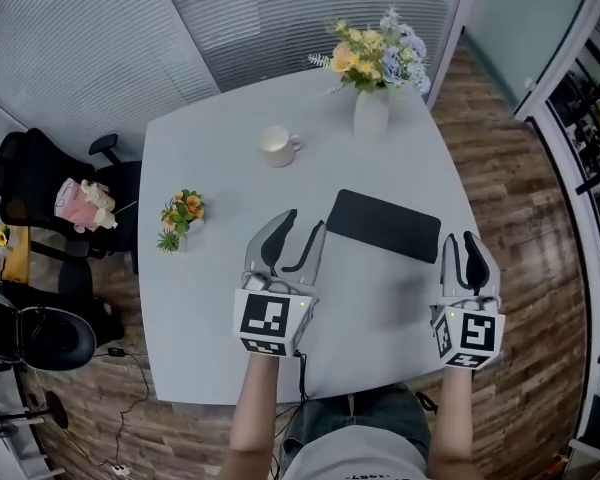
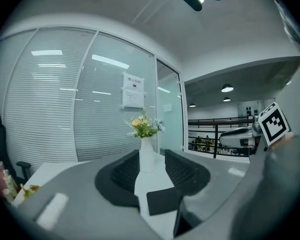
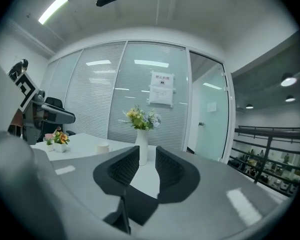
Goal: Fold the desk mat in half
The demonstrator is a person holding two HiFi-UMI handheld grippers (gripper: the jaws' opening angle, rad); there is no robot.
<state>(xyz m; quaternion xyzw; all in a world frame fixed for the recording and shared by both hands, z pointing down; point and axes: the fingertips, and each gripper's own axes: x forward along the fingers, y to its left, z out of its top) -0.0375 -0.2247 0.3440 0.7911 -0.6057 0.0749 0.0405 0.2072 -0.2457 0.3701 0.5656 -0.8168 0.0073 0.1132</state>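
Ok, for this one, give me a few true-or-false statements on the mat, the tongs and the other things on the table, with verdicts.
1. The black desk mat lies on the table, held by neither tongs. True.
2. The left tongs are clamped on the mat. False: their jaws stand apart with nothing between them.
3. The white mug stands on the mat. False: it stands on bare table, apart from the mat.
4. The vase of flowers stands upright near the table's far edge. True.
5. The right tongs hold the mug. False: they are empty, with a gap between the jaws.
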